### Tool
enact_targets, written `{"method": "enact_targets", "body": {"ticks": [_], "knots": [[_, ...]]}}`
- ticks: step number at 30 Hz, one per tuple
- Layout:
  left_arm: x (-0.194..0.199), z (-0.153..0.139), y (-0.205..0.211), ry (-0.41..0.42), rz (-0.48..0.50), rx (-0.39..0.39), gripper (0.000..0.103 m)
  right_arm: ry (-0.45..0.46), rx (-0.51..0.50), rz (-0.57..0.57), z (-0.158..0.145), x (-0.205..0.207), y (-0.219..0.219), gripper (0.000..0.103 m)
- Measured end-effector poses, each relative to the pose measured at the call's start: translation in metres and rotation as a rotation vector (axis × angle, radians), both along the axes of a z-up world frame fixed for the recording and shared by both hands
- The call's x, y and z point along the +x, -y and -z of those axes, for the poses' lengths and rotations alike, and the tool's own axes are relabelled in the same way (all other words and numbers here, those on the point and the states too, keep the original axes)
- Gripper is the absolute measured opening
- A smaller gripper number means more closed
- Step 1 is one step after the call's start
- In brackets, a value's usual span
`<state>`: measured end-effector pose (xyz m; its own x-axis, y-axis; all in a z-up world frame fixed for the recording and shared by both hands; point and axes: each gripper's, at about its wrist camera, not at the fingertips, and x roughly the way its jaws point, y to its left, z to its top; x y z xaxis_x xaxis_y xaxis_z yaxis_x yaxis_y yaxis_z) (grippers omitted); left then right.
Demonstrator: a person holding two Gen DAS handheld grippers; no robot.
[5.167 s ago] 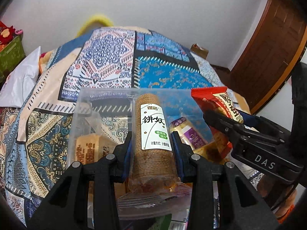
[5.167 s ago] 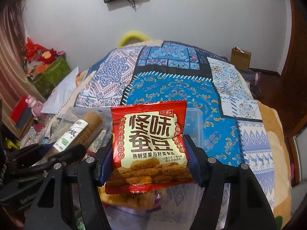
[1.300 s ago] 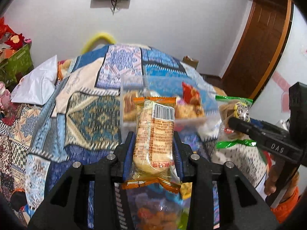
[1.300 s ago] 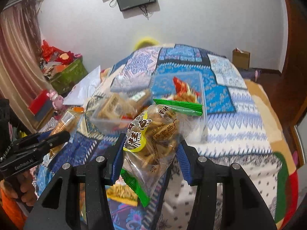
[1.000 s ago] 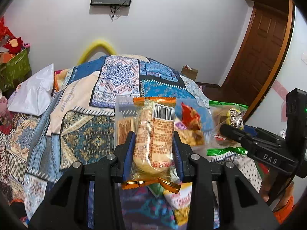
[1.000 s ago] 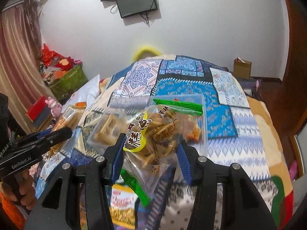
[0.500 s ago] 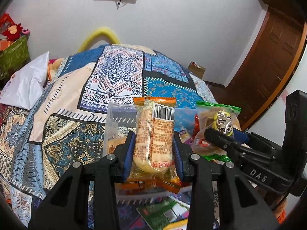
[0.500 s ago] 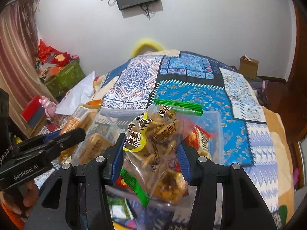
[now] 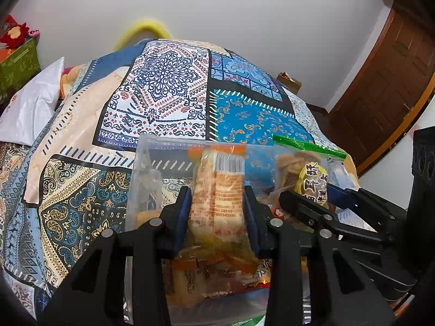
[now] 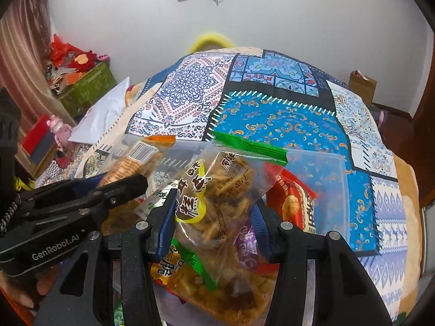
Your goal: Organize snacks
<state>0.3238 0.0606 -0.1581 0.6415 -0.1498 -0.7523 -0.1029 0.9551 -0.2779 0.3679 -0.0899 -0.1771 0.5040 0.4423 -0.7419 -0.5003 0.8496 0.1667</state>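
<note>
Both grippers loaded over the clear plastic storage box (image 10: 337, 190).

The orange-edged clear packet of round biscuits (image 9: 217, 195) is clamped in the left gripper (image 9: 217, 212); the green-edged clear bag of fried twists (image 10: 220, 198) is pinched in the right gripper (image 10: 212, 225). Directly below both sits the box, holding a red snack packet (image 10: 296, 203), on the patchwork bedspread (image 9: 168, 89).

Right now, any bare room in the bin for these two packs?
Bare floor shows at the clear bin's far right, between the red pack and its right wall. Near side is crowded, packs heaped under both grippers. Left gripper grips the cracker pack; right gripper grips the green-topped bag. Beyond the bin, the quilt lies bare.
</note>
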Motion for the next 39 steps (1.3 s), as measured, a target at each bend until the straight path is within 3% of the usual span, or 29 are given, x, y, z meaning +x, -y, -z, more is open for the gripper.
{"method": "enact_targets", "body": {"ticks": [8, 13, 16, 23, 25, 31, 39], "knots": [[-0.007, -0.006, -0.002, -0.006, -0.006, -0.019, 0.039, 0.009, -0.048, 0.005, -0.006, -0.005, 0.001, 0.051], [-0.023, -0.024, -0.002, 0.028, -0.002, -0.018, 0.039, 0.059, -0.050, 0.010, -0.022, -0.018, 0.004, 0.061], [-0.038, -0.038, -0.004, 0.051, -0.005, -0.011, 0.039, 0.086, -0.038, 0.009, -0.034, -0.030, 0.008, 0.061], [-0.083, -0.066, -0.011, 0.097, -0.014, 0.025, 0.054, 0.136, -0.020, 0.001, -0.055, -0.067, 0.017, 0.064], [-0.095, -0.070, -0.013, 0.099, -0.017, 0.029, 0.059, 0.139, -0.009, -0.002, -0.057, -0.078, 0.020, 0.068], [-0.133, -0.068, -0.009, 0.089, -0.003, 0.079, 0.064, 0.105, 0.003, -0.015, -0.042, -0.111, 0.026, 0.072], [-0.175, -0.035, 0.000, 0.005, 0.050, 0.130, 0.064, -0.028, -0.031, -0.046, 0.011, -0.142, 0.019, 0.072]]}}
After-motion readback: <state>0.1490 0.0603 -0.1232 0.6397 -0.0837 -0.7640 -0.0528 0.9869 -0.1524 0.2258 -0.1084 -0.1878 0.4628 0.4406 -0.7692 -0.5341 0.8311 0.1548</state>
